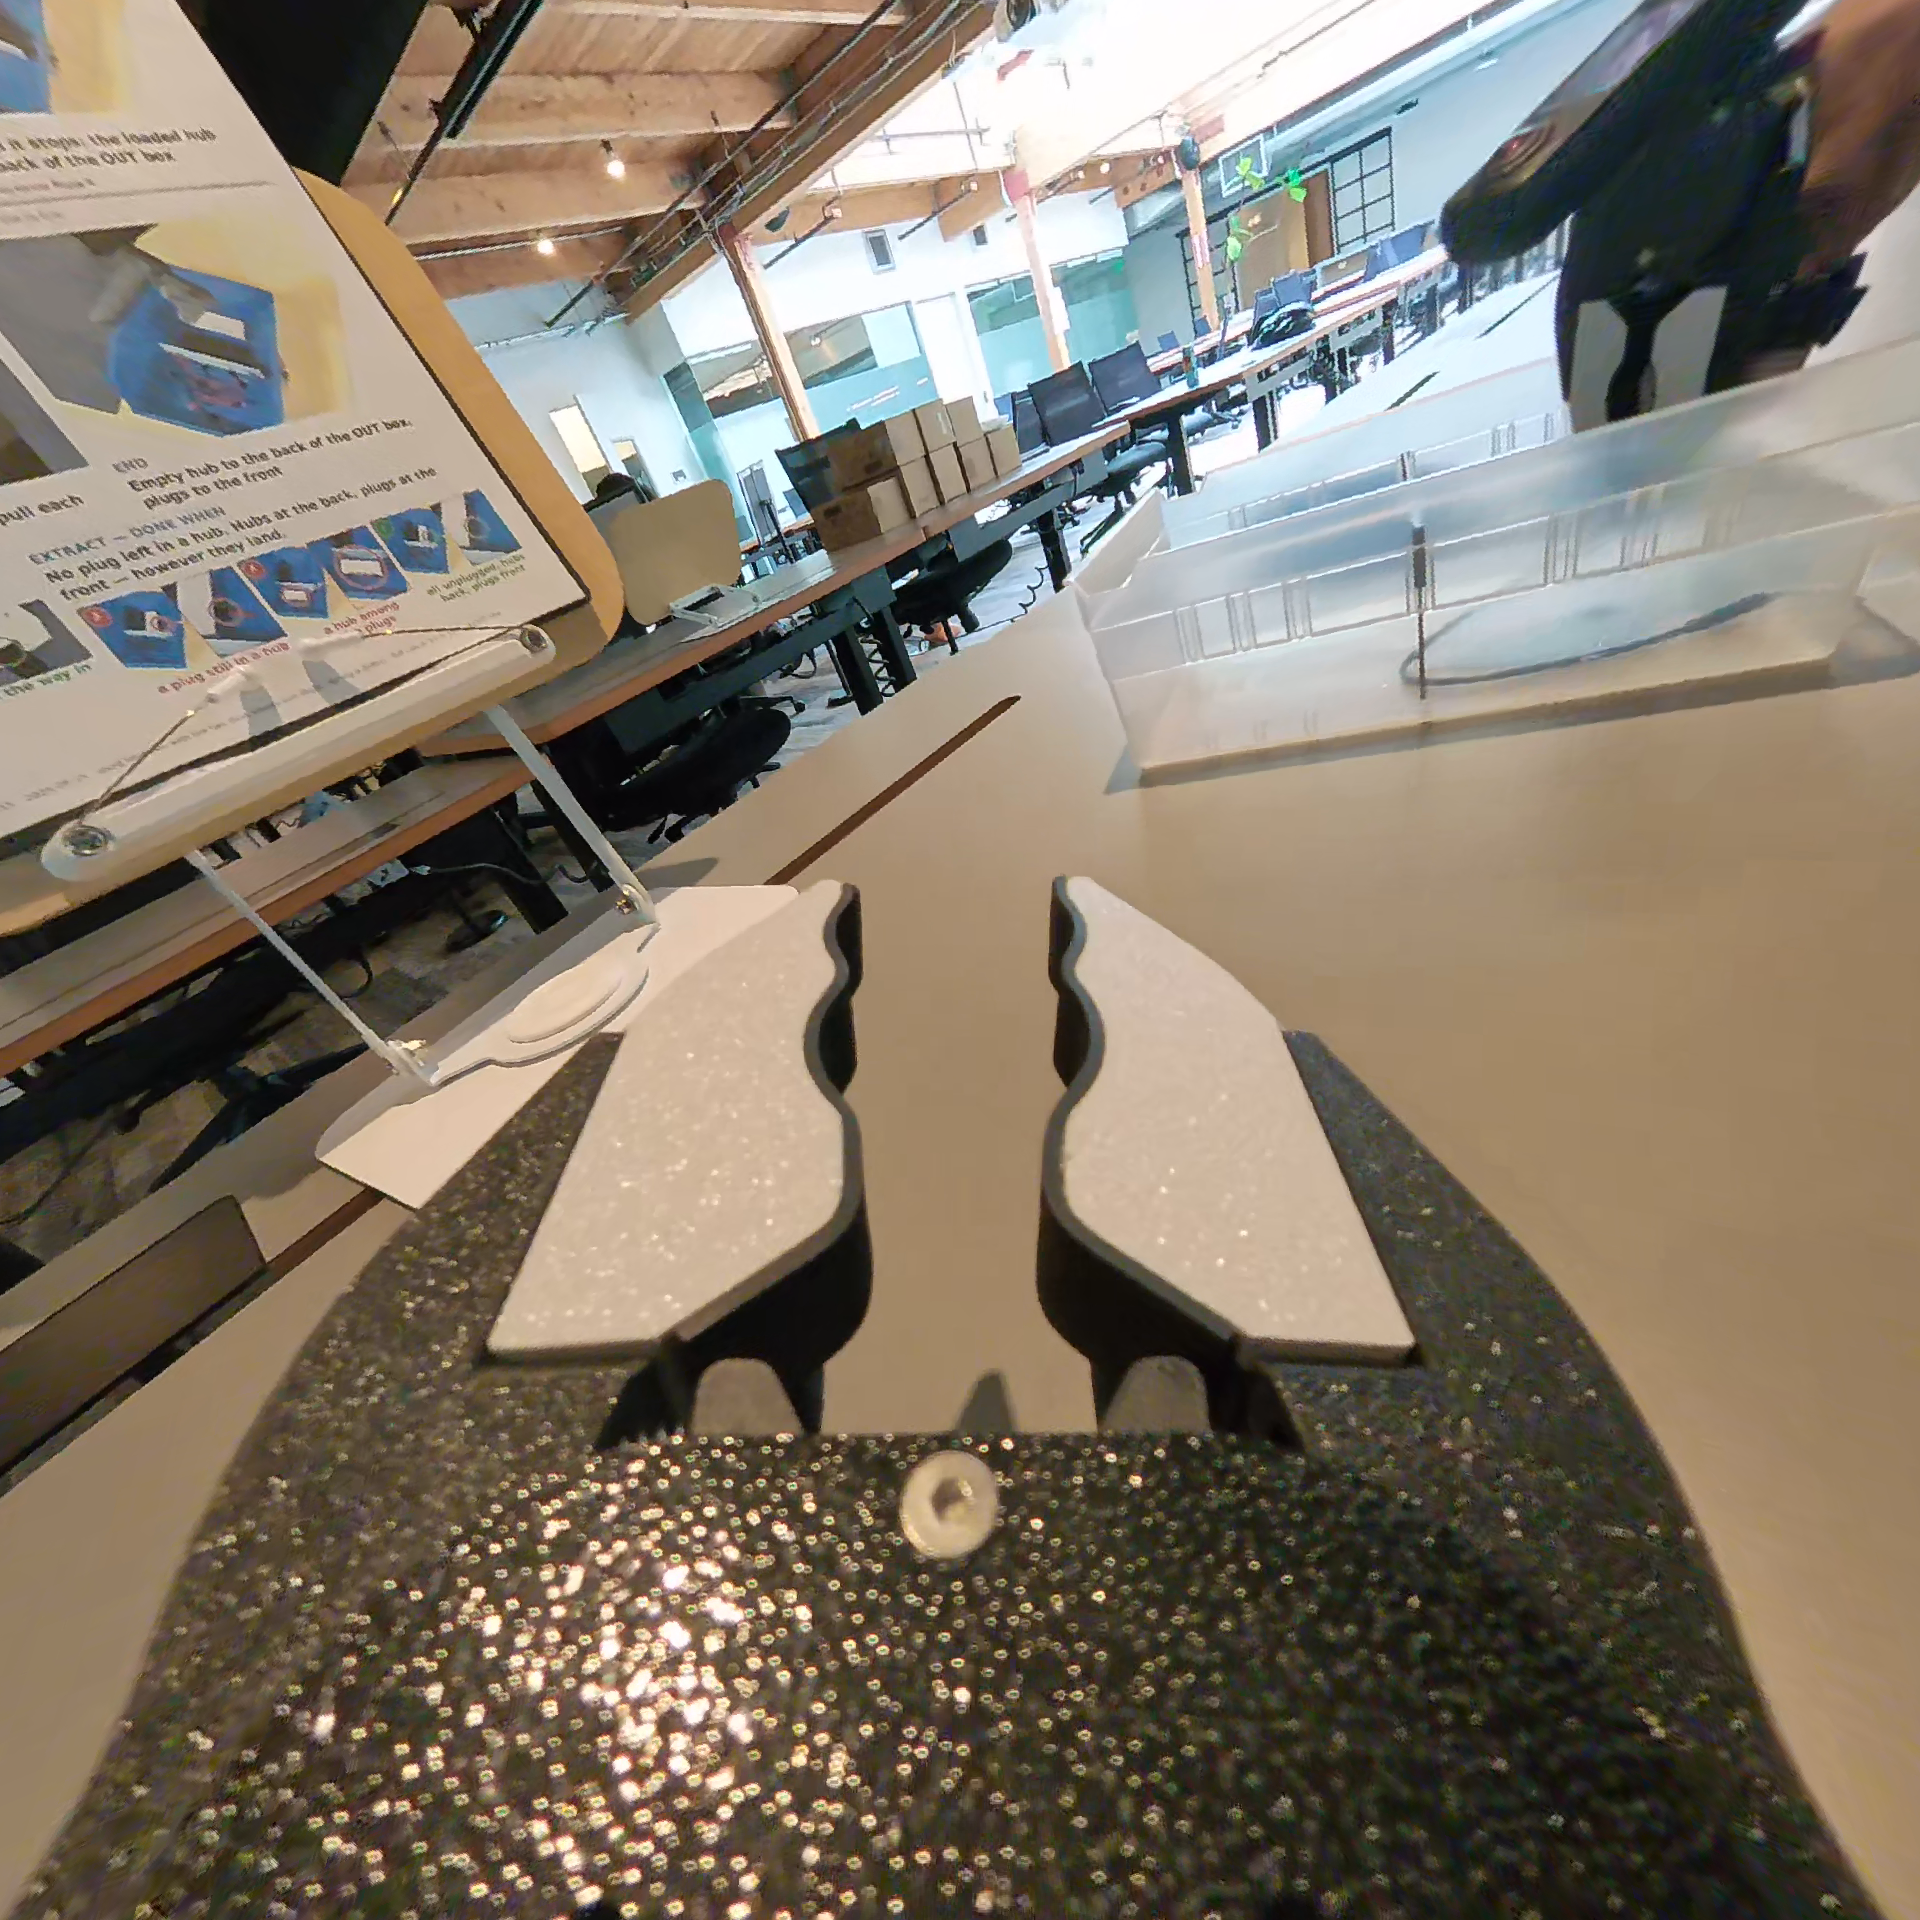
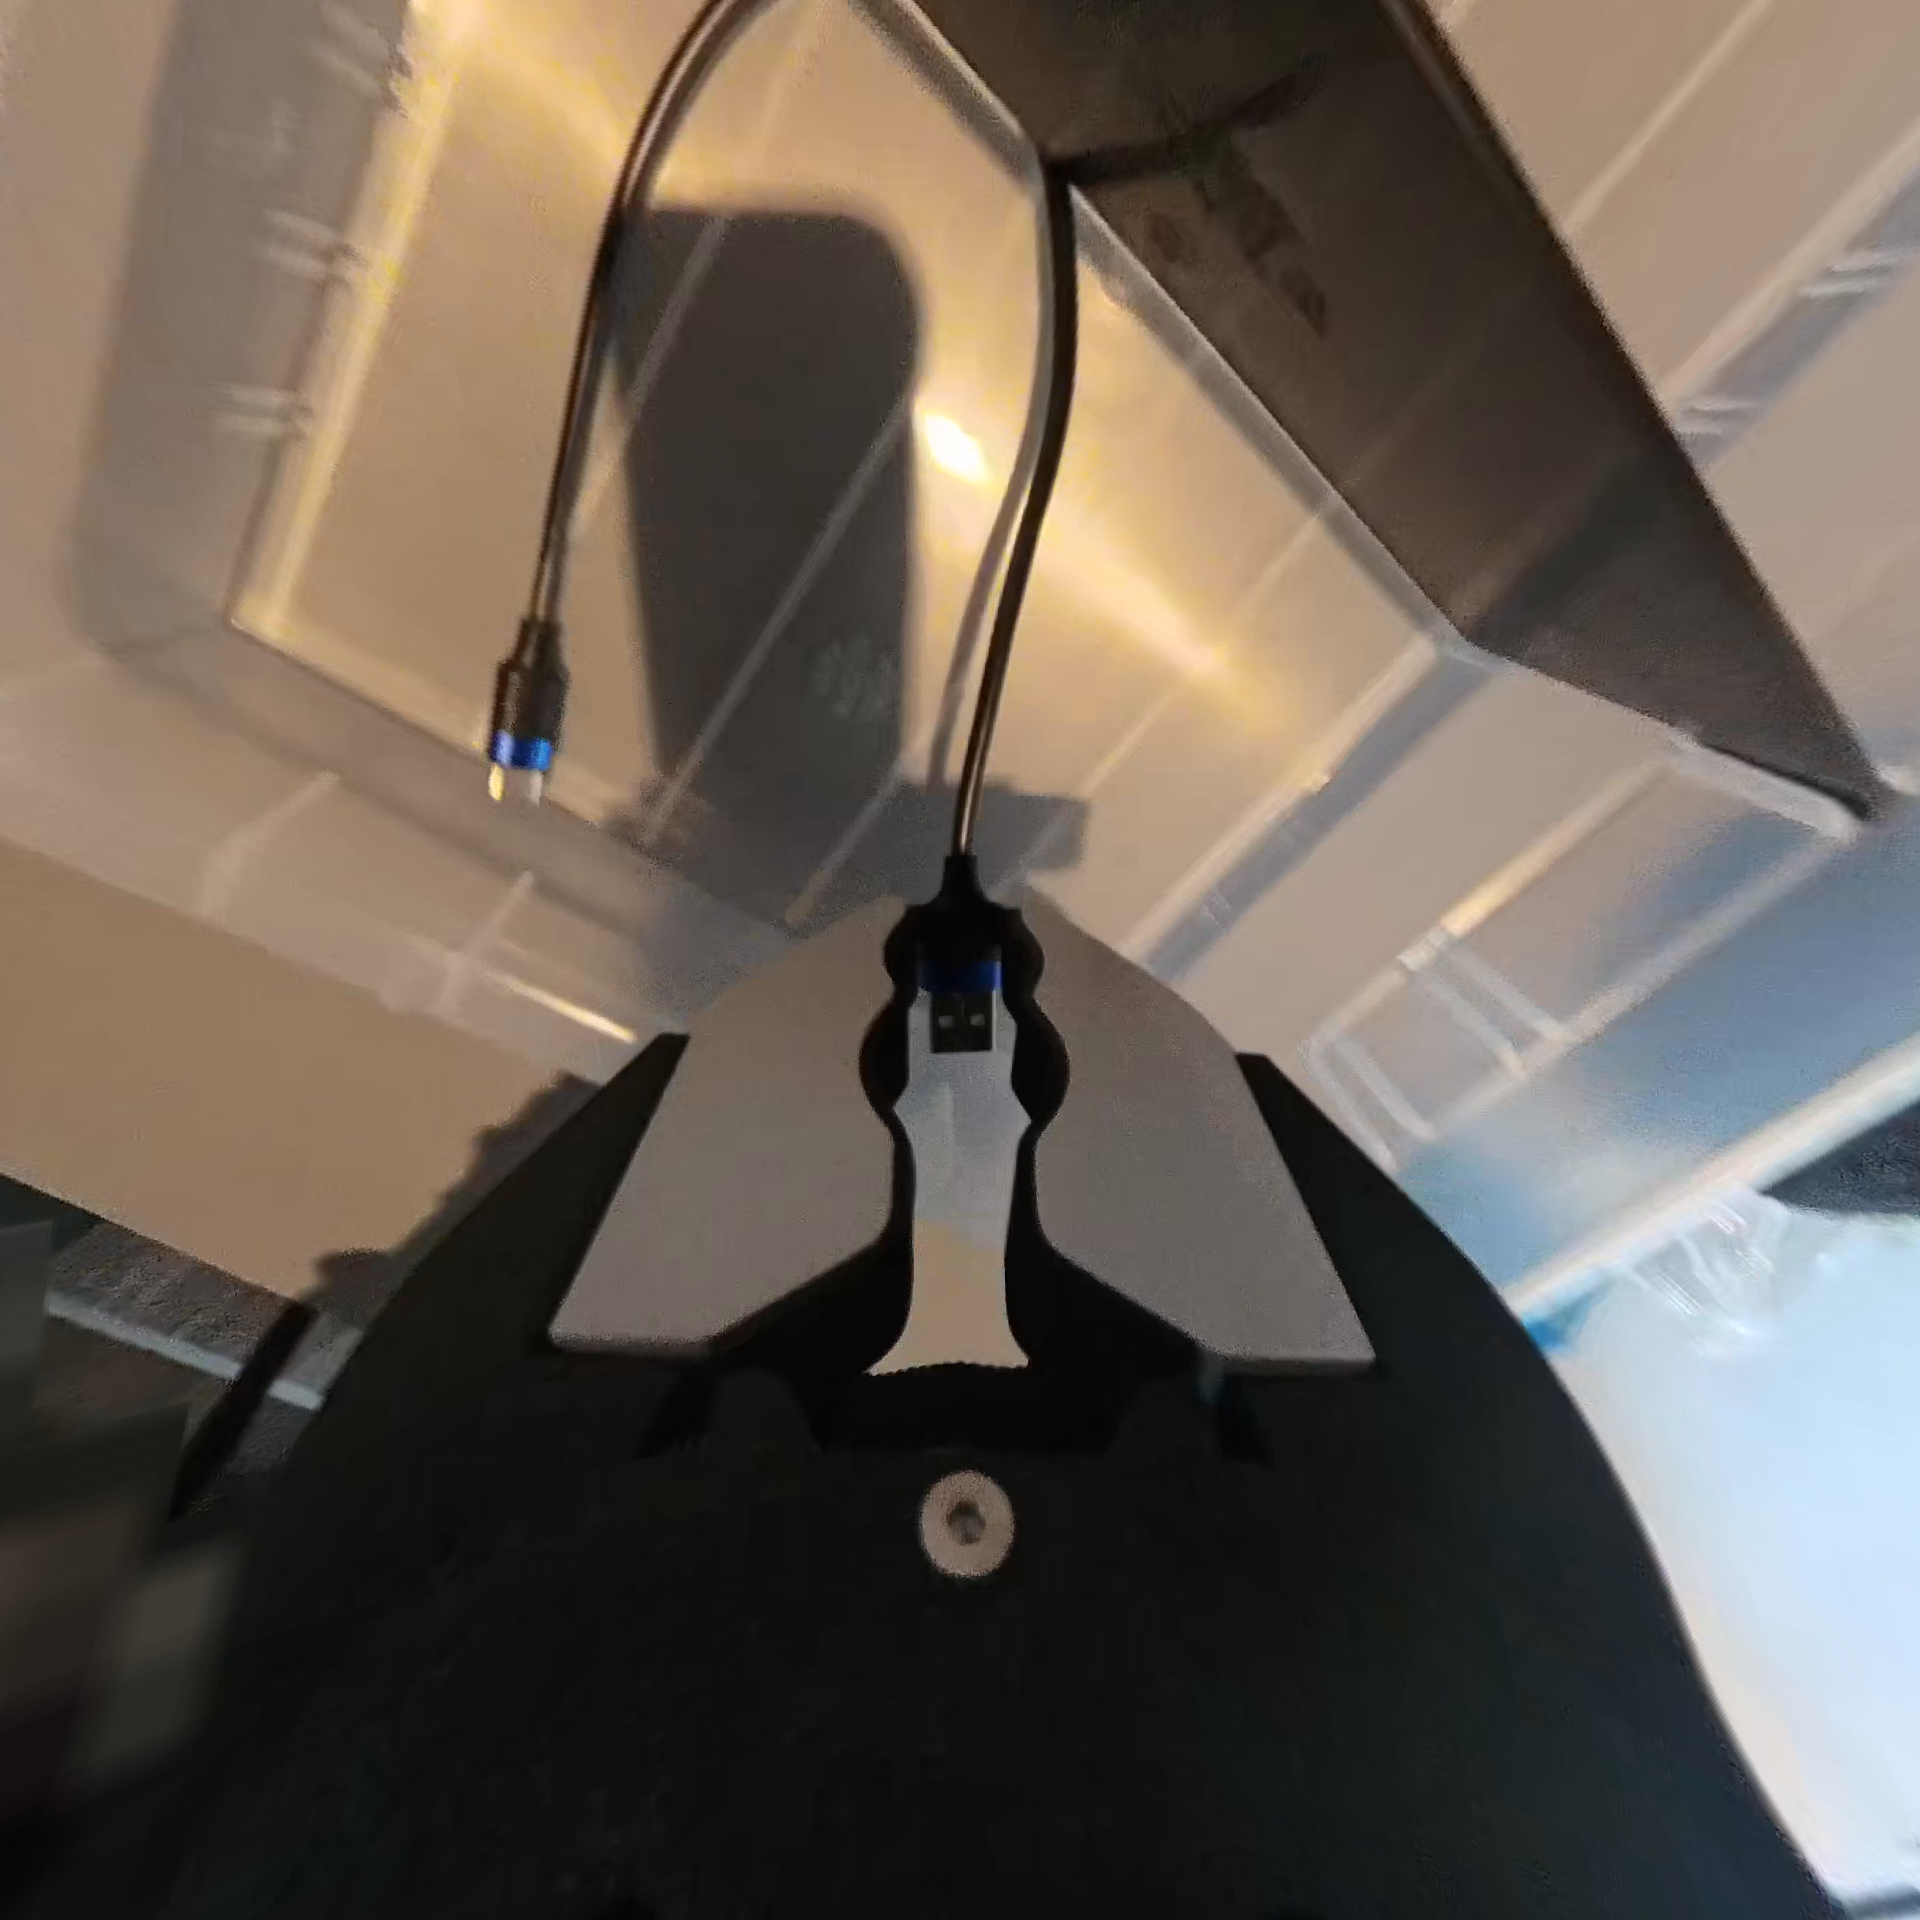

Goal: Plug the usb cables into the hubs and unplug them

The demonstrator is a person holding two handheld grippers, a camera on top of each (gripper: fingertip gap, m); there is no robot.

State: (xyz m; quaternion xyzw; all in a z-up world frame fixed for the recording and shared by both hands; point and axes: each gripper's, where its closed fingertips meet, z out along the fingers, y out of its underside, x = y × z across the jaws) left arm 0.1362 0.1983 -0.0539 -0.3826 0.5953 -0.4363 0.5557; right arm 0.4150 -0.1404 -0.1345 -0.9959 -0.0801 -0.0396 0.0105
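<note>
Slippage is your risk: your right gripper [image 2: 961, 987] pinches the USB plug [image 2: 964, 1013] by its collar above the clear bin [image 2: 1455, 665], cable [image 2: 1023, 499] dangling, so any tug could twist it loose, while your left gripper [image 1: 954, 935] rests spread, empty.

Clear glossy plastic bins [image 1: 1507, 582] — matt smooth table [image 1: 1455, 987], glittery black gripper [image 1: 954, 914]
</note>
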